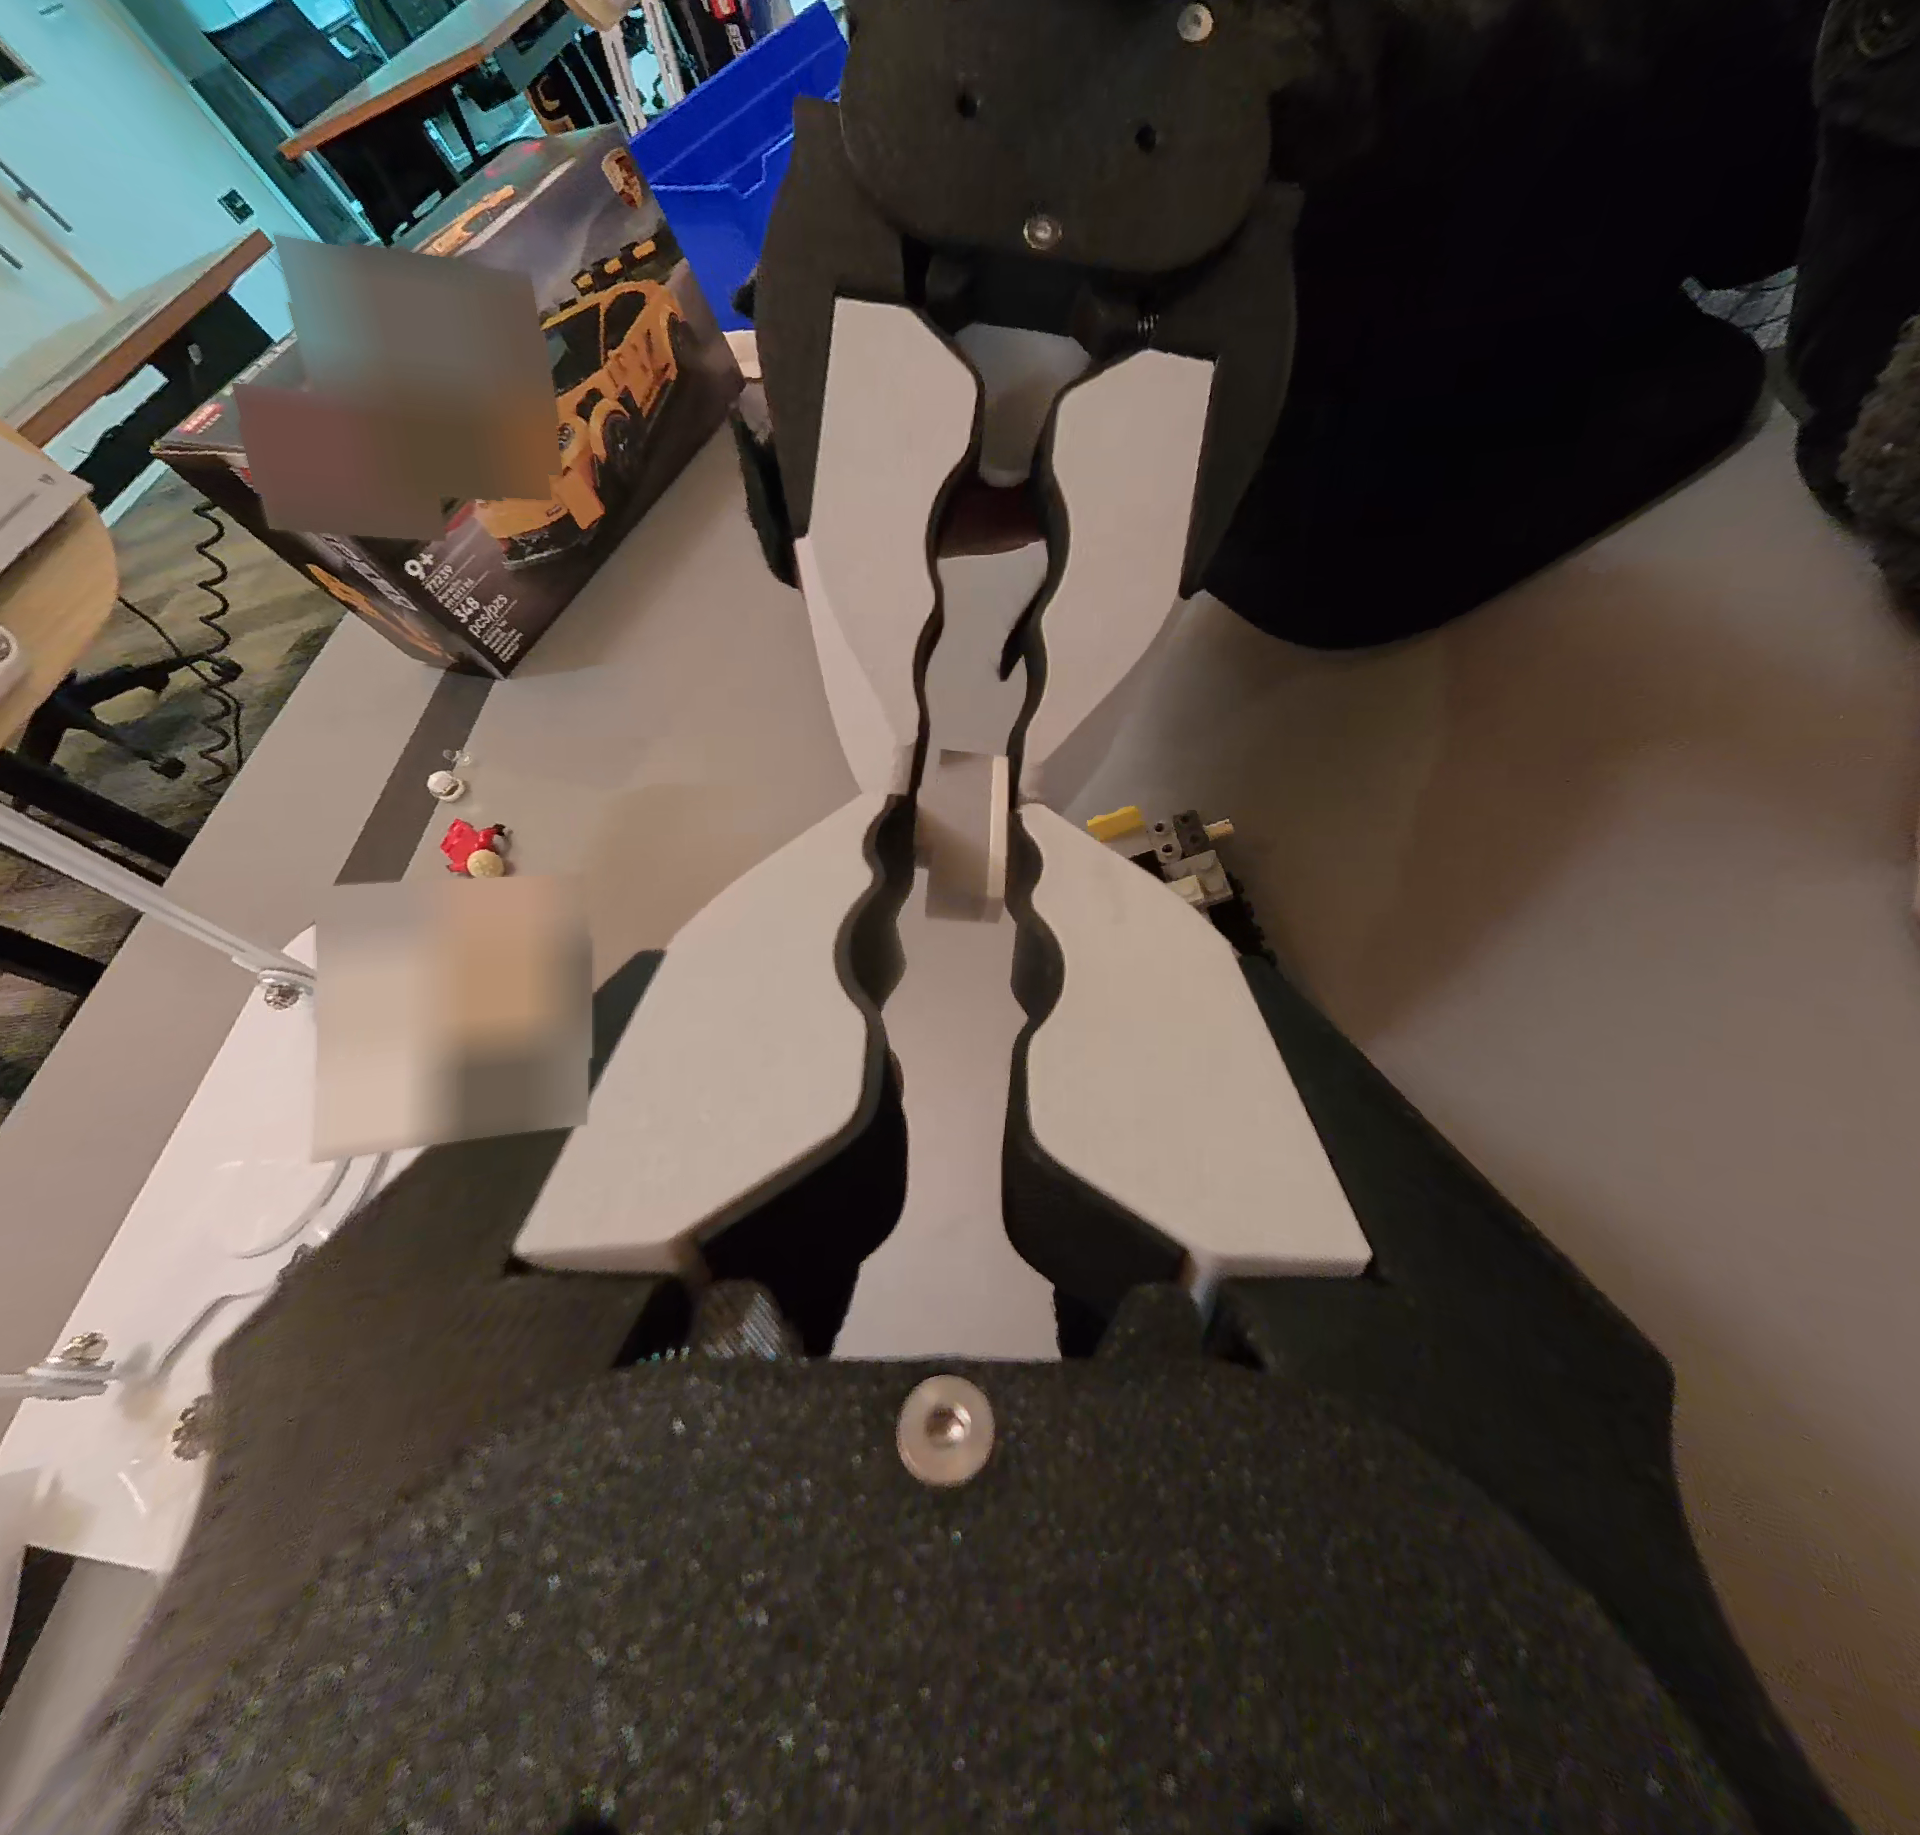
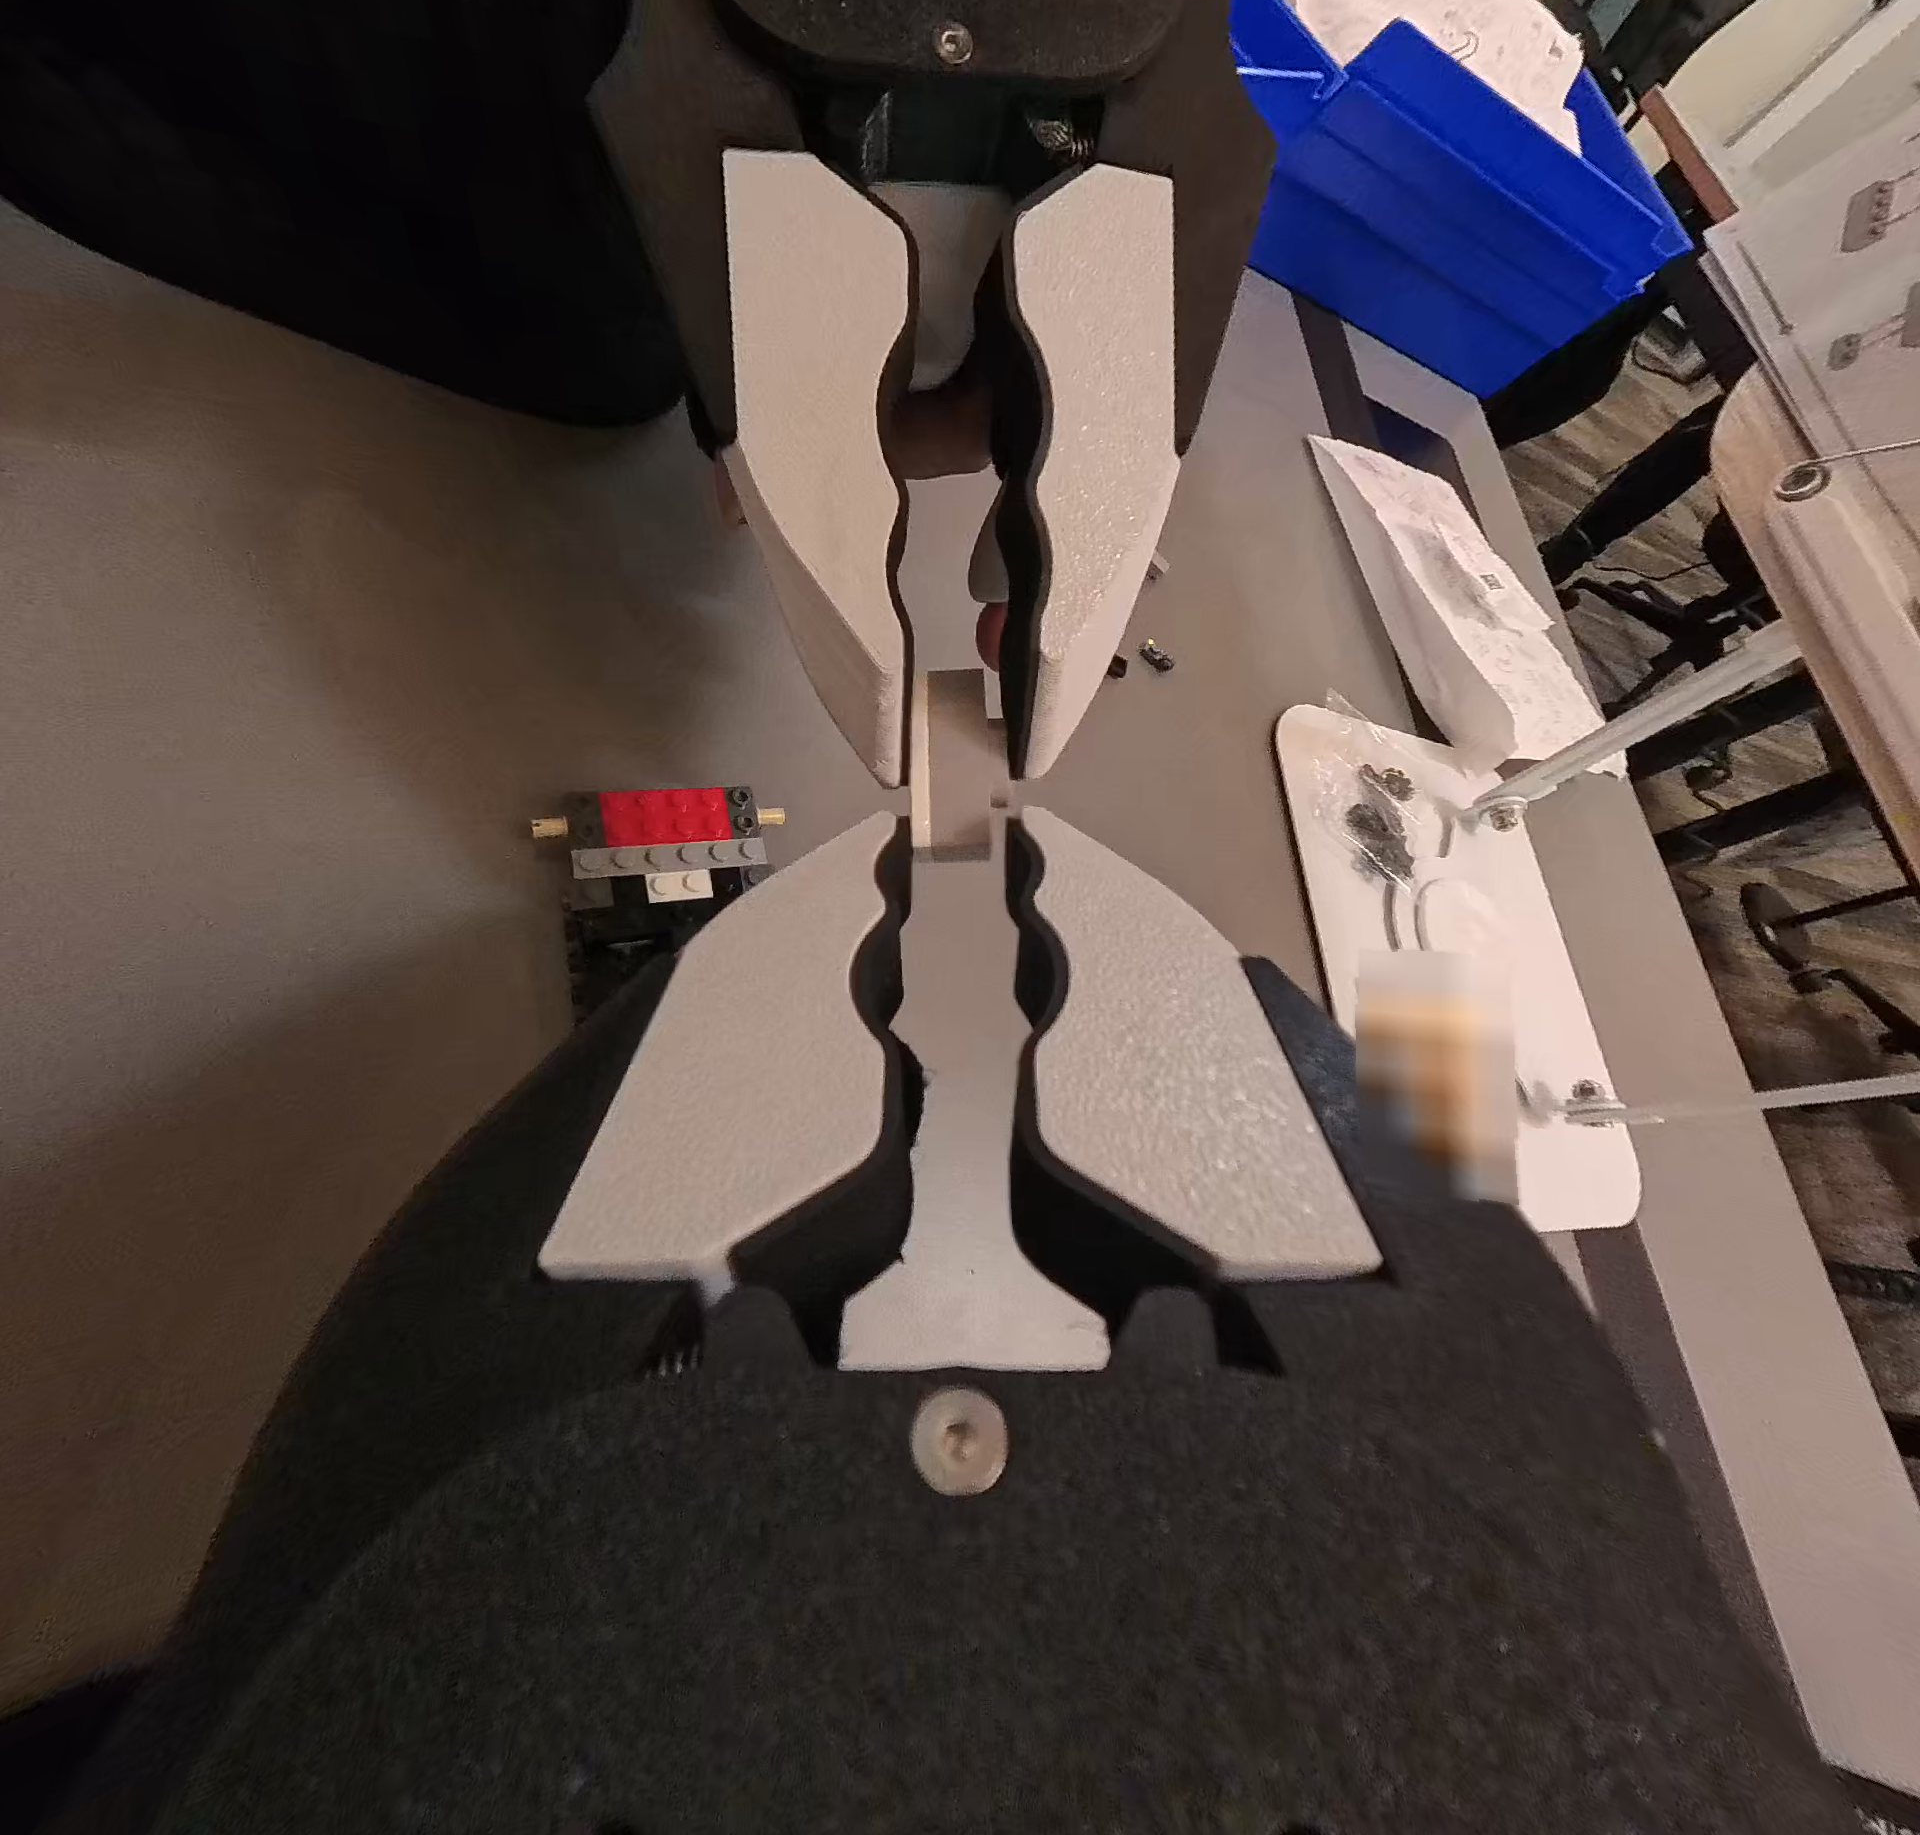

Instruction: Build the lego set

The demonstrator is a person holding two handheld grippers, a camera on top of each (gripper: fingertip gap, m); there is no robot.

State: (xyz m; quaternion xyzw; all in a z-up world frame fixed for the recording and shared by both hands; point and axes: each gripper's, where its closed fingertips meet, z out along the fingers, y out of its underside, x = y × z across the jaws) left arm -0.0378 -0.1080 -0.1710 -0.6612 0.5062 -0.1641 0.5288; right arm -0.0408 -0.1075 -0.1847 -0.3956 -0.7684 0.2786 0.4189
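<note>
Claws meet tip to tip above the bench [image 2: 260, 559]: left claw [image 1: 956, 850] and right claw [image 2: 951, 819], both narrowed, pinch one small grey flat piece [image 2: 951, 777] from opposite ends. Partly built lego assembly [image 2: 665, 840] lies just beside them.

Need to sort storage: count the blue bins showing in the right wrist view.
2, possibly more hidden. One blue bin sits at the table's far right edge; a second blue bin lies behind it, holding paper. The opposite gripper may hide others.
</note>
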